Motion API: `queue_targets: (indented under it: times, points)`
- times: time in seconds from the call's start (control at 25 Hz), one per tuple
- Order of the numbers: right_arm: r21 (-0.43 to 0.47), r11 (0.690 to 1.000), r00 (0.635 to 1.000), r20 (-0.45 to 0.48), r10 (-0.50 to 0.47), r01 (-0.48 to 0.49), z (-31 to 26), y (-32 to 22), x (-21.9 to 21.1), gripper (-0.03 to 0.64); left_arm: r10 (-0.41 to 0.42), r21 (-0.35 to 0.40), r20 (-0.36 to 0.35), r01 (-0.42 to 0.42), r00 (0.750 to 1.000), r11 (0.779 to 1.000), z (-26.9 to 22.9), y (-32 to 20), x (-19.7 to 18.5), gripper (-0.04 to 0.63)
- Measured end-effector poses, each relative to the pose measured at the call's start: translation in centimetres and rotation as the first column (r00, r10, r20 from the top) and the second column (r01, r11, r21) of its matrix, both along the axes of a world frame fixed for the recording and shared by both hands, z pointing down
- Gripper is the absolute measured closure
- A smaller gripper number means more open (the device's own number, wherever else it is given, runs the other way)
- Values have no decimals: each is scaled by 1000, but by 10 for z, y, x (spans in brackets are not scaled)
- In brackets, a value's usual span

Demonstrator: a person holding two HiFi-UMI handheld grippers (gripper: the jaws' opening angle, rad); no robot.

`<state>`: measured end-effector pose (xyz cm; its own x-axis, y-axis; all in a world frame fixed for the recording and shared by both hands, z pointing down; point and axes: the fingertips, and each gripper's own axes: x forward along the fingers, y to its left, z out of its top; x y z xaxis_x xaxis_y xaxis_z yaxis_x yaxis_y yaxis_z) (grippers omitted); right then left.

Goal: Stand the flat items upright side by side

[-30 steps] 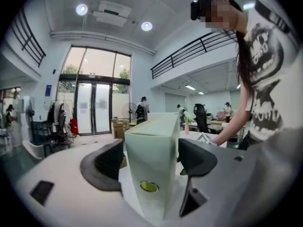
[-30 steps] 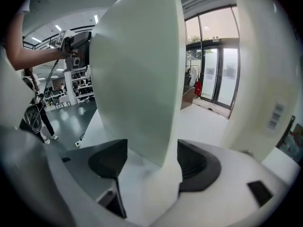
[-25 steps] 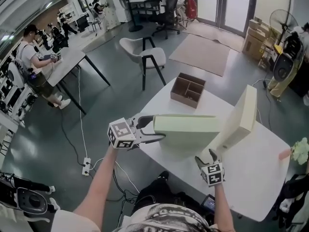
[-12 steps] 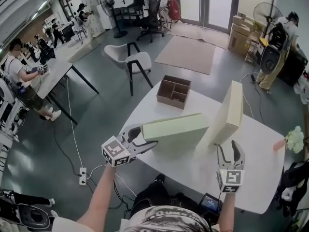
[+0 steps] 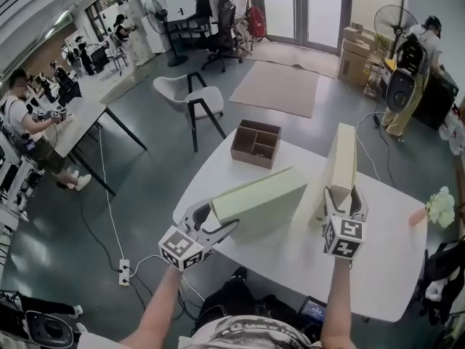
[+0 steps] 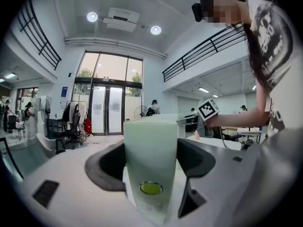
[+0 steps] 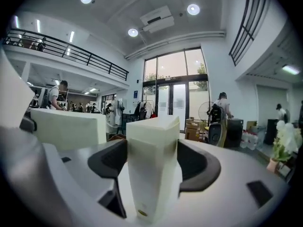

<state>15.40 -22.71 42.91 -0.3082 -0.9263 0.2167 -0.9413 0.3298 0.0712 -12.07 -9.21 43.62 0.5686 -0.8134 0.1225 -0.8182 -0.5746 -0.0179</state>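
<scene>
head view | white tabletop (image 5: 378, 267): brown cardboard tray with compartments (image 5: 256, 142) sits near the far edge.
head view | flat cream cardboard box (image 5: 340, 158): upright on a narrow edge, on the right half of the table. Its top edge runs away from the person.
head view | right gripper (image 5: 343, 198): at the near end of the cream box, one jaw on each broad face.
head view | flat pale-green cardboard box (image 5: 258, 195): also on edge, left of the cream box and angled toward its broad face. Far end just beside it, contact unclear. Can't tell if it's resting on the table or lifted.
head view | left gripper (image 5: 221, 215): on the near-left end of the green box.
head view | surroundings: white chair (image 5: 192, 97) and beige rug (image 5: 280, 86) on the grey floor beyond. White flowers in a pink vase (image 5: 438, 209) at the right edge.
left gripper view | jaws: just closed in a little. Dark pads (image 6: 111, 162) tight on both faces of the green box, so clamped.
left gripper view | box end: round green dot (image 6: 150, 188) low on the end face.
left gripper view | background: glass doors (image 6: 106, 110) ahead; right gripper and the person's forearm at upper right.
right gripper view | jaws: just opened wider, cream box between them. Pads (image 7: 199, 162) flush on both faces, so gripping.
right gripper view | left side: green box beyond the left jaw.
right gripper view | background: a person beside a standing fan (image 7: 207, 110).
</scene>
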Motion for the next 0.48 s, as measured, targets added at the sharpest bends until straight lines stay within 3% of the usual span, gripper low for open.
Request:
queue_targets:
  times: [0.2, 0.48]
  points:
    - [11, 1000, 999, 37, -3, 2, 2, -3, -1, 295, -102, -16, -8, 102, 995, 995, 0, 1, 8, 267]
    - [7, 1000, 999, 37, -26, 26, 3, -2, 4, 304, -245, -22, -16, 245, 969, 969, -1, -31, 37, 271]
